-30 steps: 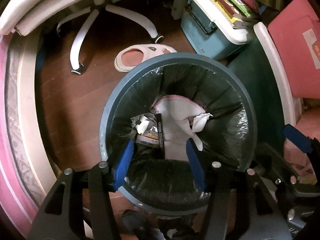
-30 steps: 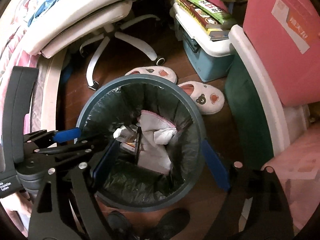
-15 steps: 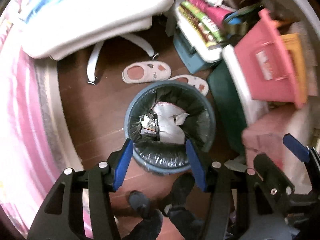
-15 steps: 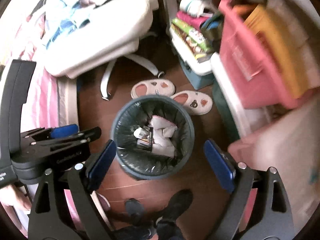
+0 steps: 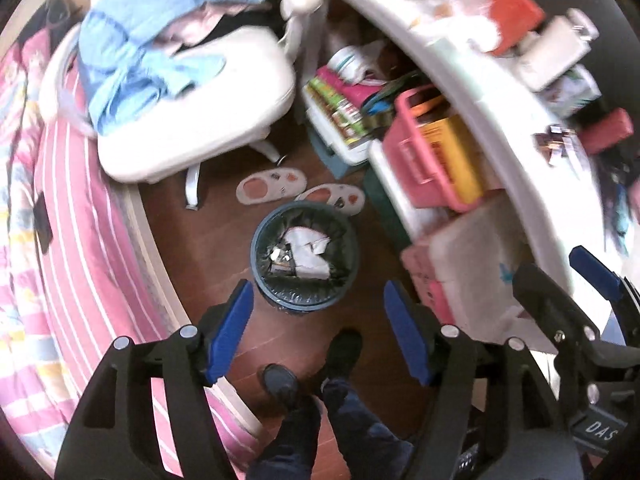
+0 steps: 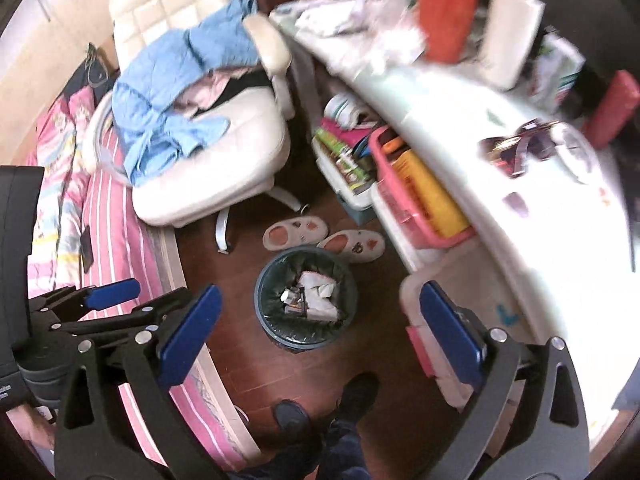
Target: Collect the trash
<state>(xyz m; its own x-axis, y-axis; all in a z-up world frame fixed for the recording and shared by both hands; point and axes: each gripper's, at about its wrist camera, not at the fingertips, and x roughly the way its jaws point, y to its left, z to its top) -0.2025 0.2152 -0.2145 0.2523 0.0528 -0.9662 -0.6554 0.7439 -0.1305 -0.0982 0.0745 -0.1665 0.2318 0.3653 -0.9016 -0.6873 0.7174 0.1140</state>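
A cluttered bedroom with a dark wooden floor, seen from high above; a pink striped bed runs down one side and a white desk strewn with small things curves down the other.

The left gripper hangs with its blue pads spread wide and nothing between them; the right gripper is likewise spread and empty (each shows at the edge of the other's view, so they are side by side). Directly below both stands the round bin, lined with a dark bag and holding crumpled white paper and wrappers; the person's dark shoes stand just beside it. Beyond the bin lie two pale slippers, then a white office chair heaped with blue clothing; under the desk sit a pink crate and stacked books.

With both grippers empty and well above the bin, I judge that the search for the next piece of trash is in hand. The desk top, blurred here, carries what may be scraps; the next move calls for picking one candidate, steadying the view, and bringing one gripper down around it with pads open.
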